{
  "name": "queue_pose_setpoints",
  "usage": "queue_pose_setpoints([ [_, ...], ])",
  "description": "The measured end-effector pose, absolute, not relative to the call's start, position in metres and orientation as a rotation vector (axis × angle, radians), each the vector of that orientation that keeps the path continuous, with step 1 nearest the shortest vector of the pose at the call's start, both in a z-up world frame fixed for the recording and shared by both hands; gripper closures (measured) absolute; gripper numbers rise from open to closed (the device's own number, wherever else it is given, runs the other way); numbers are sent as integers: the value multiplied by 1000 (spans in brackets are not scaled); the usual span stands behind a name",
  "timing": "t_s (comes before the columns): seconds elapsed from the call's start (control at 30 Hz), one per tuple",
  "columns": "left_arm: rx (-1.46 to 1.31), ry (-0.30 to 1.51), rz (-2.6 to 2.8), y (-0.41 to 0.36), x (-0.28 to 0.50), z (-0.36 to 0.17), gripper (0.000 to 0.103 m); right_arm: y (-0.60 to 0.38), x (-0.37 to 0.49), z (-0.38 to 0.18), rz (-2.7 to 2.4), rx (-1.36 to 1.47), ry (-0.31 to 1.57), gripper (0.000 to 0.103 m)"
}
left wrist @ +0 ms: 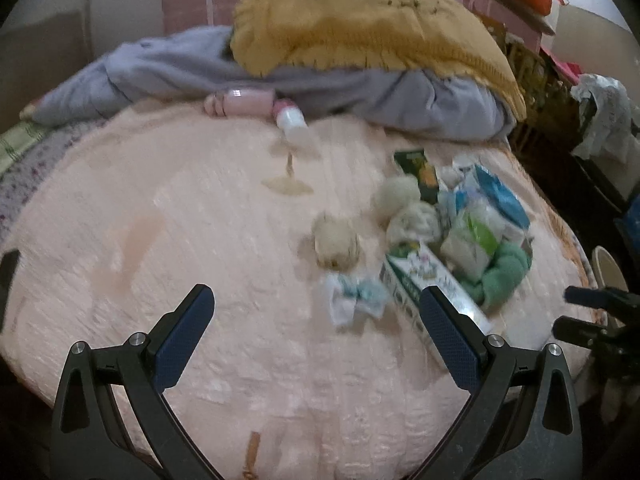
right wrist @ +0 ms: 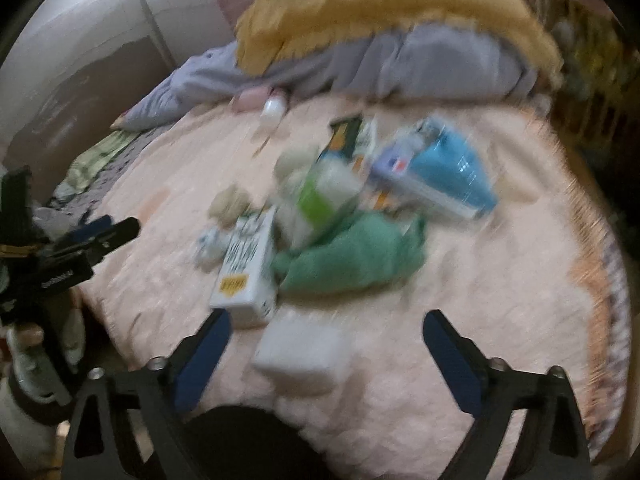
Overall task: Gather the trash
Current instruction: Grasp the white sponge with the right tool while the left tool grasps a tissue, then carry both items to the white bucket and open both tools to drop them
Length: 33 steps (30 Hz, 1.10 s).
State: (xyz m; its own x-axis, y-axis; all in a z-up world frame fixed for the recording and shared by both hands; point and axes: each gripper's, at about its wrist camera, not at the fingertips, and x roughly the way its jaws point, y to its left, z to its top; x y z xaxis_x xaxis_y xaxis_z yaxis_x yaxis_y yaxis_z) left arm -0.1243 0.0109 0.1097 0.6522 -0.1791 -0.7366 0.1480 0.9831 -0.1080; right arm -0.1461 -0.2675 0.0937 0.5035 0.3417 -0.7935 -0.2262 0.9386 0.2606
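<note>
**Ana:** Starting nearest, the right gripper hangs spread wide and empty over the pink bedspread, with a small white box lying between its fingers but untouched. The left gripper is likewise spread, holding nothing, above a bare part of the cover.

**Ben:** So which step does she judge this to be?

**Ana:** The approach, she reckons: nothing appears collected yet. The trash sits in a loose pile mid-bed: a long white carton just beyond the right gripper, a crumpled white-and-blue wrapper beside it, and a green cloth touching the carton's side. Behind come pale crumpled balls, a white-and-green packet, a blue-and-white pack and a dark green packet.

**Ben:** And the next move?

**Ana:** Probably lowering the right gripper around the white box and closing on it. No bag or bin can be picked out, so where it should go is unclear.

**Ben:** Anything else hard to read?

**Ana:** Both views are smeared, the right one badly; no print is legible. Farther back a white bottle lies by a pink item, against grey bedding under a yellow blanket. Whether the cloth counts as trash she cannot tell.
</note>
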Motion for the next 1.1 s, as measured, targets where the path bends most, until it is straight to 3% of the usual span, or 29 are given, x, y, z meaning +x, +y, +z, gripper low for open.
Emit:
queue_pose_setpoints([
  [0.13,-31,874,-194,6,-121,94,1,-255,-147,78,409,105,1047,14],
  [0.2,-31,891,-215,1,-116,88,1,-247,-145,71,434,78,1076,22],
  [0.27,-23,910,-230,-6,-110,81,1,-238,-144,60,470,56,1107,47],
  [0.3,-18,921,-236,-9,-106,78,7,-236,-143,57,474,51,1112,48],
  [0.43,-16,979,-272,-23,-92,63,29,-240,-141,49,473,80,1098,51],
  [0.5,-26,1011,-280,-26,-86,54,52,-245,-143,52,476,97,1086,53],
  [0.57,-31,1041,-270,-28,-80,47,66,-252,-147,57,464,92,1072,53],
  [0.77,-39,1031,-245,-26,-84,51,82,-270,-151,67,432,124,1034,53],
  [1.1,-9,934,-280,-39,-103,104,84,-306,-166,88,354,157,966,53],
])
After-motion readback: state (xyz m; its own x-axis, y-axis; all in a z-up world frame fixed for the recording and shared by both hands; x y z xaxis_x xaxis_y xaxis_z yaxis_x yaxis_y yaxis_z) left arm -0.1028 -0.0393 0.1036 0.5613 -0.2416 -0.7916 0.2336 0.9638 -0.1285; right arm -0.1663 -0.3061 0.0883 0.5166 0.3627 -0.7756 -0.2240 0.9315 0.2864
